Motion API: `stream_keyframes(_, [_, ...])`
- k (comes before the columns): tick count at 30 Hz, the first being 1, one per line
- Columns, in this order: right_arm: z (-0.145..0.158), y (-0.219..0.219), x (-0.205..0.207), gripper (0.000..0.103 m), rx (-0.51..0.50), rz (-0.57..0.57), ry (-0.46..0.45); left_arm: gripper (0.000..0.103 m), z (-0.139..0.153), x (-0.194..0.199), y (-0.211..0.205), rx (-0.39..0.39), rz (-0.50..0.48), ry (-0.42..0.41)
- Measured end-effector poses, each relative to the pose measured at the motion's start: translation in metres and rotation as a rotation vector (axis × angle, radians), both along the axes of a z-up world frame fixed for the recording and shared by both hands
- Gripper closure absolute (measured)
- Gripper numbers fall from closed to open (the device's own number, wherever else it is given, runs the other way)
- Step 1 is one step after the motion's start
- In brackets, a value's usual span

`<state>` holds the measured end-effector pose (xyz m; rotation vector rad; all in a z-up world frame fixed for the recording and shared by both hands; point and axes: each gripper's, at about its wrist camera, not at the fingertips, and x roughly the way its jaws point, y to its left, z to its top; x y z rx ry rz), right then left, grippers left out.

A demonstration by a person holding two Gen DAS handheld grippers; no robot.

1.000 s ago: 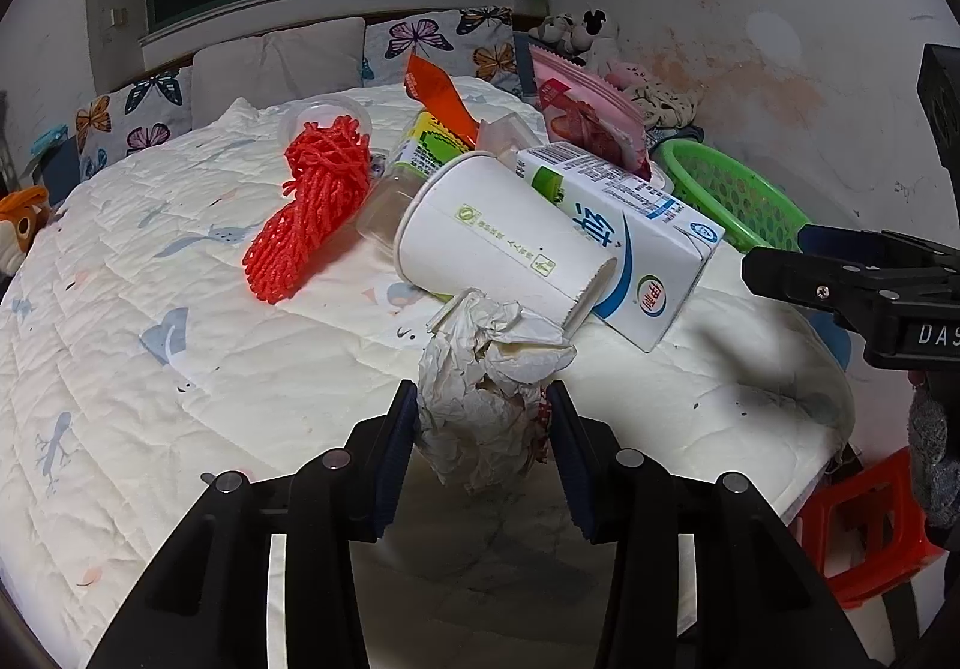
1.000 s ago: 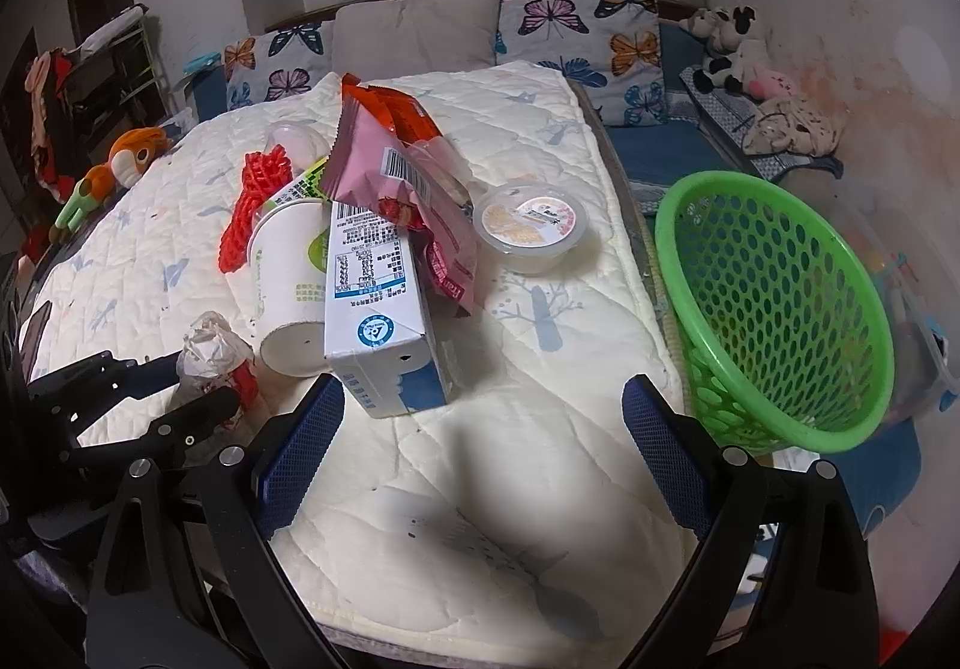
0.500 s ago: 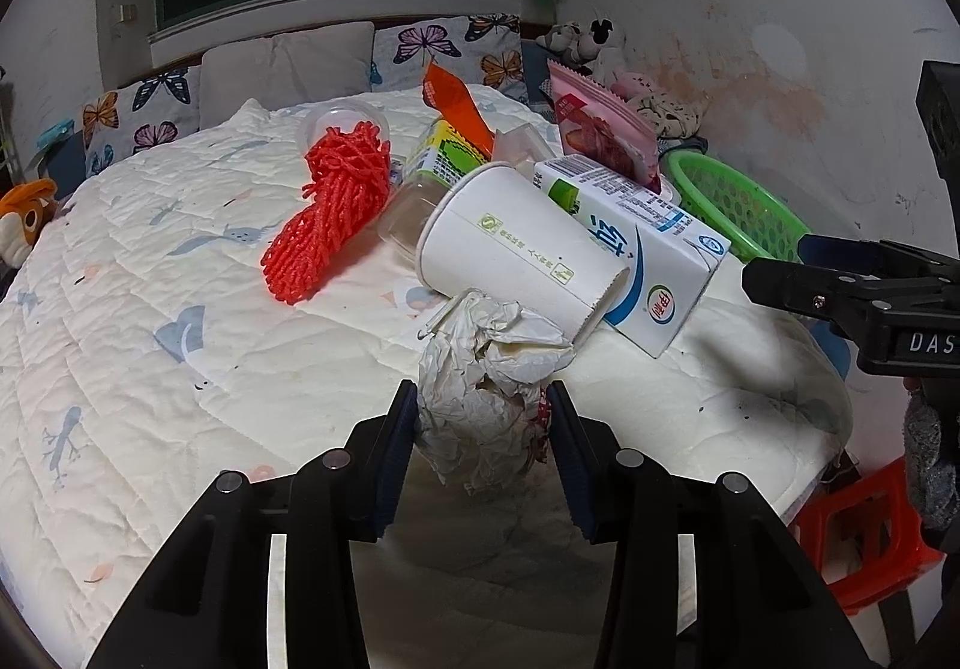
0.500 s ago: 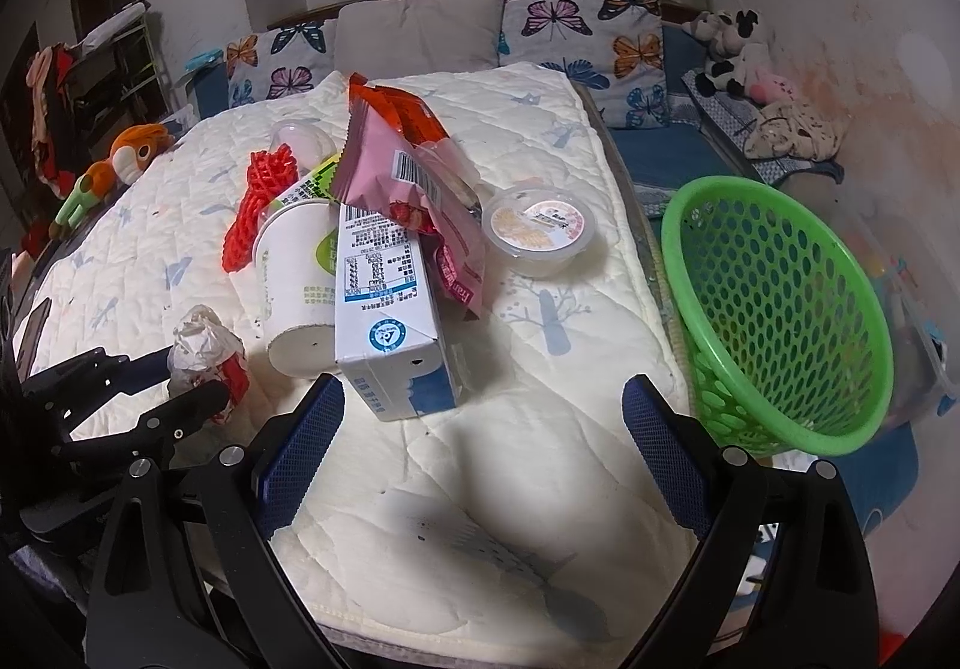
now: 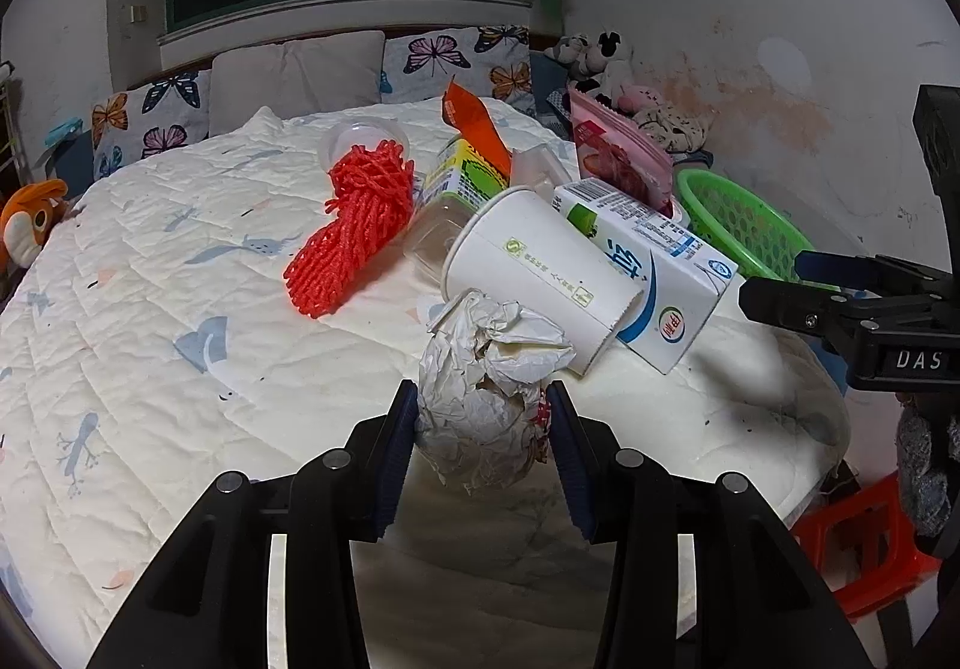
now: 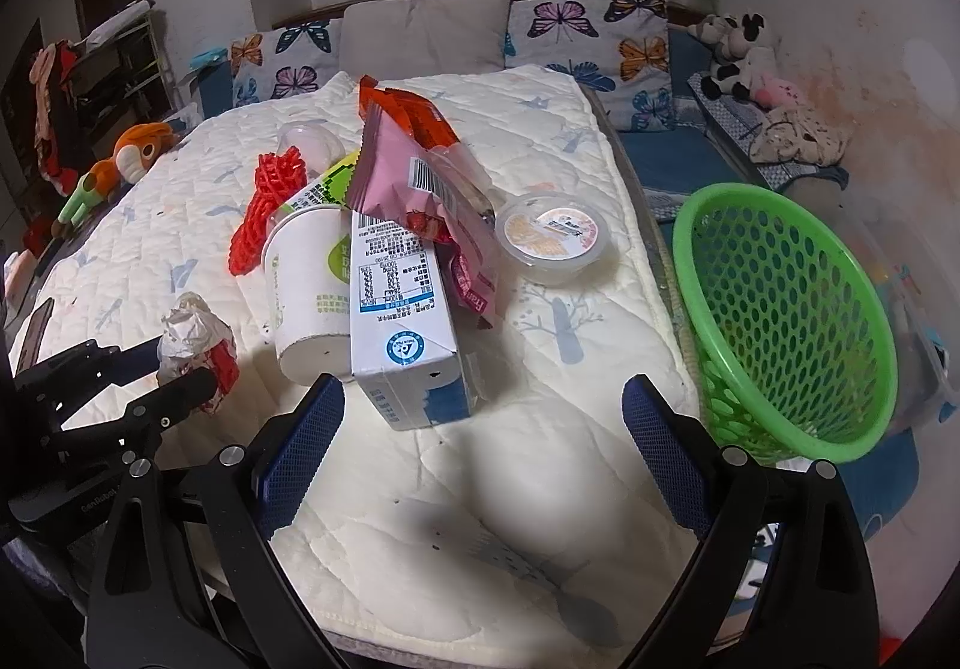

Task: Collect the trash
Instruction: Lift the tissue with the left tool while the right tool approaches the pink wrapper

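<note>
My left gripper [image 5: 480, 429] is shut on a crumpled paper wad [image 5: 489, 393], held just above the white quilted bed [image 5: 150, 309]; the same wad [image 6: 192, 336] shows at the left of the right wrist view. Behind it lies a pile of trash: a white paper cup [image 5: 534, 273] on its side, a blue and white milk carton [image 5: 654, 267], a red foam net [image 5: 354, 225], a pink snack bag [image 6: 414, 183] and a sealed round plastic cup [image 6: 555, 237]. My right gripper [image 6: 480, 447] hangs open over the bed's near edge, with nothing between its fingers. A green basket [image 6: 780, 315] stands at the right.
Butterfly pillows [image 6: 600, 33] and a plain pillow line the head of the bed. Soft toys [image 6: 744, 57] lie on a blue bench by the right wall. An orange plush toy [image 6: 126, 153] sits at the left. A red stool [image 5: 864, 543] stands below the bed's corner.
The left gripper's view of the pile has shifted slightly, with the wad still held. The right gripper stays as it was.
</note>
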<state>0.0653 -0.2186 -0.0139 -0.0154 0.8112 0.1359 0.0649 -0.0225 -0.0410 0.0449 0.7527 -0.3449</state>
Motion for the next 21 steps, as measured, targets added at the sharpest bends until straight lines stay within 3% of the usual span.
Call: stream_keyframes(21, [0.0011,0.0042,0.0024,0.01,0.001,0.01,-0.001,0.061,0.0083,0.0035,0.0078,-0.009,0.017,-0.017])
